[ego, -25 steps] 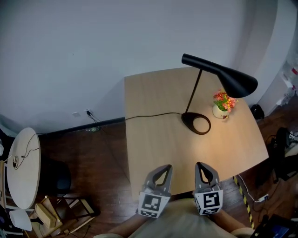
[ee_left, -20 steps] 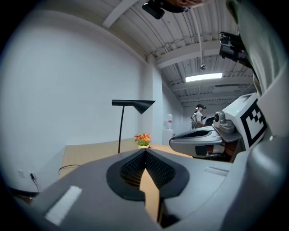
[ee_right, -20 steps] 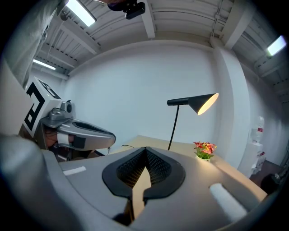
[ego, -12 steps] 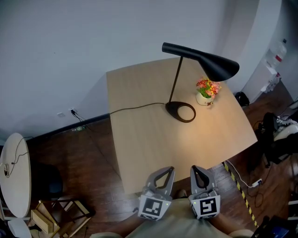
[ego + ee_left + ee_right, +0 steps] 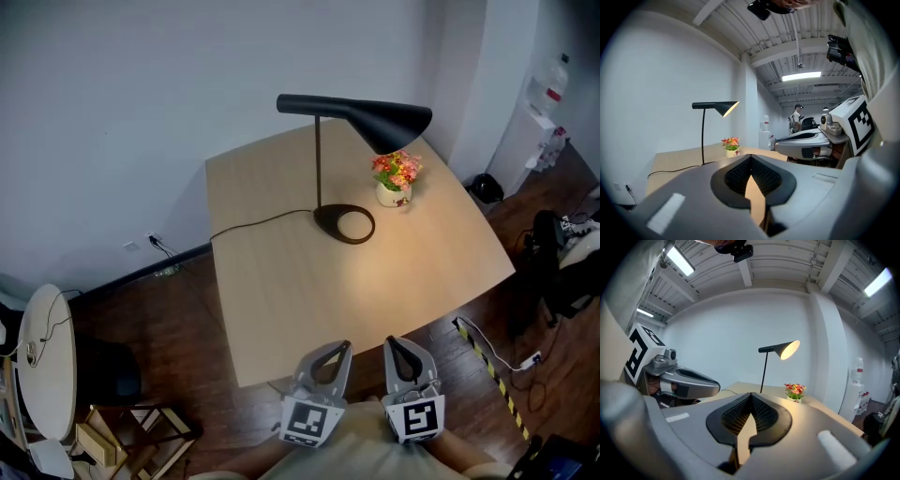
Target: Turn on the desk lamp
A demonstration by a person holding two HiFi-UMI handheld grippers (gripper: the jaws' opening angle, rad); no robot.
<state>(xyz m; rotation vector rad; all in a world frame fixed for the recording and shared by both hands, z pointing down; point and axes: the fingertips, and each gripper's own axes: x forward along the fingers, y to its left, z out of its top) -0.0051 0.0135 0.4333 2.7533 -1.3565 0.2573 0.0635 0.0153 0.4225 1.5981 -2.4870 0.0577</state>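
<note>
Holding left gripper (image 5: 335, 349) and right gripper (image 5: 397, 345) off the desk's (image 5: 281, 281) near edge, jaws closed, empty. Desk lamp (image 5: 375, 120) is standing toward the far edge, shade glowing. Judging switching done; next, only confirming.

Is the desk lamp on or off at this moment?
On. The desk lamp glows inside its shade, and warm light lies on the table beneath it.

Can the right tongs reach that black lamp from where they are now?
Probably not without leaning in: the right tongs hang by the near edge of the table, and the desk lamp stands toward the far side. Nothing stands between.
</note>
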